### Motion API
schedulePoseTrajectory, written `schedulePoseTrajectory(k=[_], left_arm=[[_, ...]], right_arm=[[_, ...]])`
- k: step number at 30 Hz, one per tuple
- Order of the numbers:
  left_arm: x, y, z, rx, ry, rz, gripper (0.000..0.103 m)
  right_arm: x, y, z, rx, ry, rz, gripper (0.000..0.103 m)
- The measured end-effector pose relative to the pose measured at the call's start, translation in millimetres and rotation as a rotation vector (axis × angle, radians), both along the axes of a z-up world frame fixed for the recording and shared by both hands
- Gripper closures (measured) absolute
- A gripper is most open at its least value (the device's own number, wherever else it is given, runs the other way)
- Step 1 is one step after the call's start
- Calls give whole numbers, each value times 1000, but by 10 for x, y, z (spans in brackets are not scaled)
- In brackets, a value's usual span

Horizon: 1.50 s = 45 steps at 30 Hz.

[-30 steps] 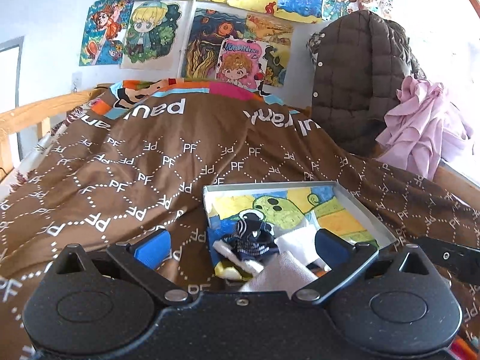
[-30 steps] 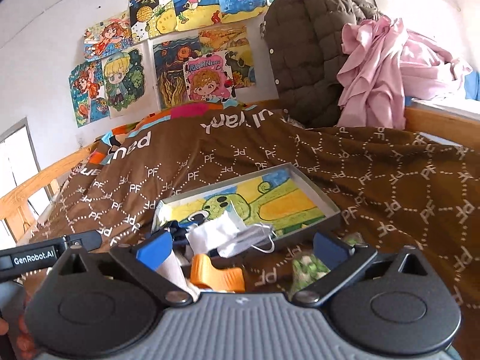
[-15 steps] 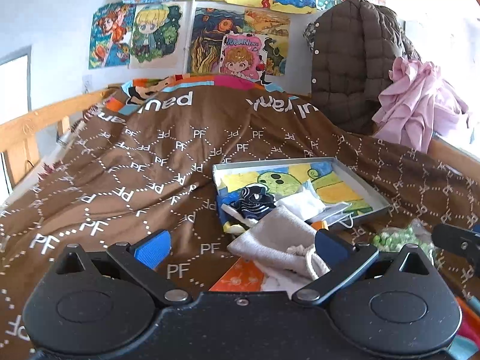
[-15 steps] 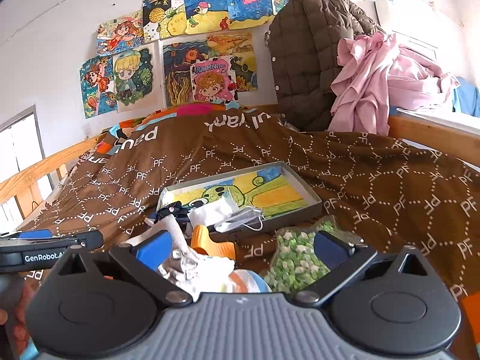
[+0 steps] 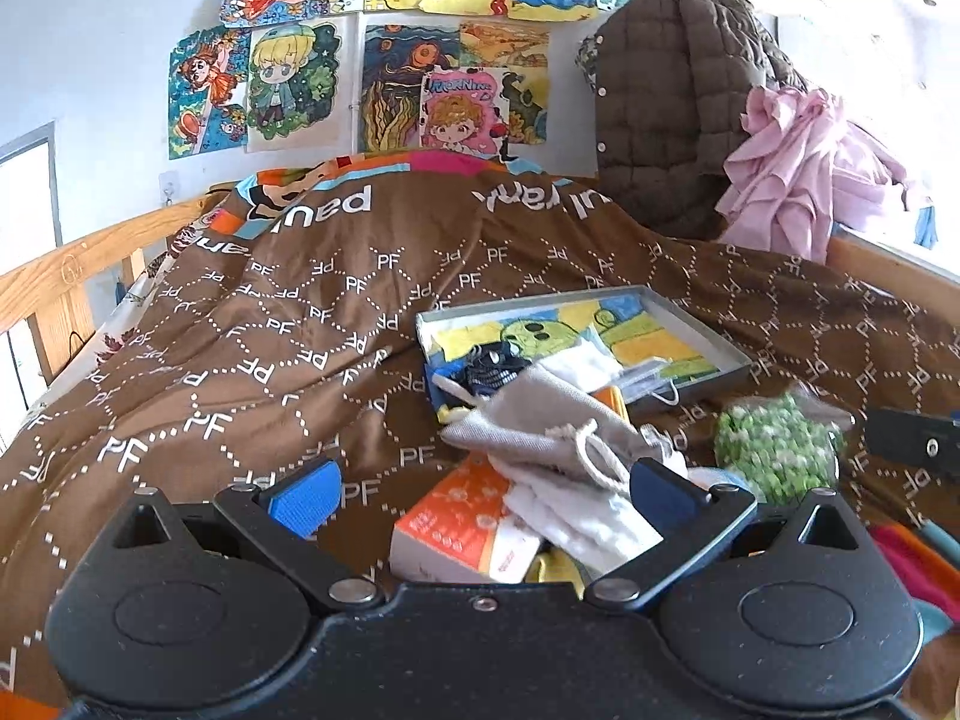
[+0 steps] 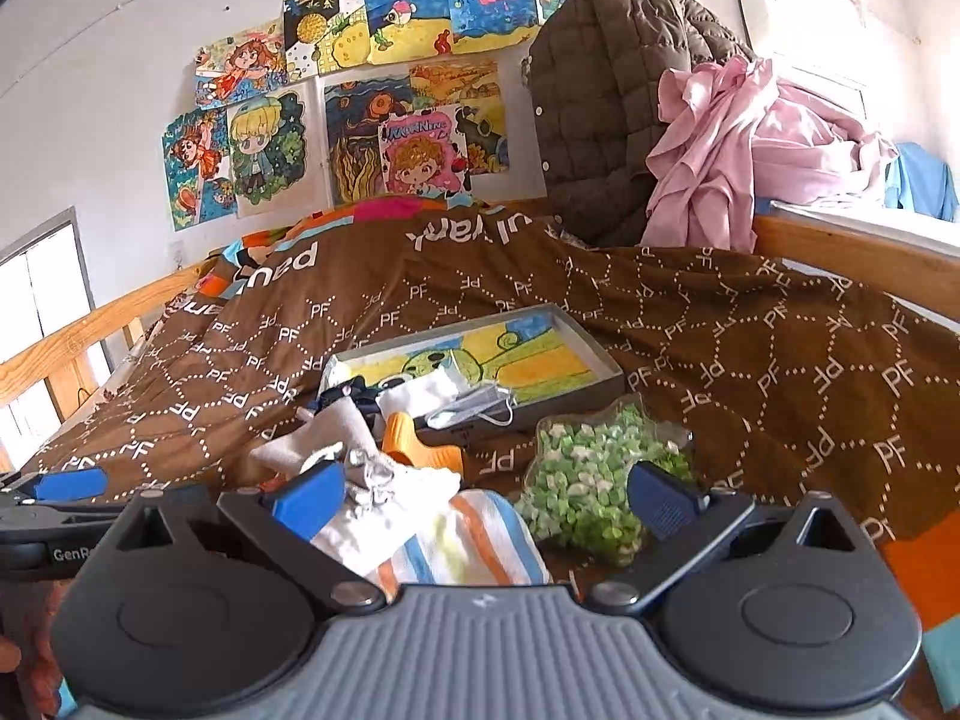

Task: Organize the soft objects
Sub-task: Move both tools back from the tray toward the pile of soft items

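A shallow grey tray [image 5: 714, 333] [image 6: 600, 354] with a painted lining lies on the brown bed cover, holding a dark sock bundle [image 5: 495, 366], a white cloth [image 6: 429, 390] and a face mask [image 6: 480, 408]. In front of it lies a pile: a grey drawstring pouch [image 5: 540, 426] [image 6: 342, 426], a white cloth [image 5: 576, 510], an orange box [image 5: 456, 522], a striped towel [image 6: 468, 546] and a green-and-white bag [image 5: 774, 444] [image 6: 588, 480]. My left gripper [image 5: 480, 492] is open above the pile. My right gripper [image 6: 483, 495] is open over the towel and bag.
The brown quilt [image 5: 270, 324] covers the bed, with wooden rails [image 5: 72, 276] [image 6: 852, 252] at both sides. A quilted brown jacket [image 5: 678, 102] and pink clothing [image 5: 804, 174] hang at the far right. Drawings [image 6: 396, 96] cover the wall. An orange plastic piece [image 6: 414, 444] lies near the tray.
Both grippers have drawn back from the tray and risen, so more of the pile in front of the tray shows. Both stay open with nothing held.
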<state>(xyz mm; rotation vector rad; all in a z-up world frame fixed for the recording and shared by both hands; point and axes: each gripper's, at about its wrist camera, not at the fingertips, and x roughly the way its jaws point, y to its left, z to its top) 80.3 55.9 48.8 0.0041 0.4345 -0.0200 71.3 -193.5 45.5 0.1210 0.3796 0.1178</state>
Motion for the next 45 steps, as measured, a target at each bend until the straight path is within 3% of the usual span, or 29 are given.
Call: schedulePoseTrajectory(k=[12,31,36,45], left_arm=[[-263,-125,-40,57,-9,-32,1],[-389,-85,-181,74,130,8,1],[-293,-96,-242,107,202,69,1],[-204,-187,-306,155,250,69,1]], right_arm=[[-243,-64,-103,-10,60,-11,0],[-286,25,-238,-91,190,3,0],[-222,75,-271,-105,216,25,0],[-94,141,-334,-133,233,53,0]])
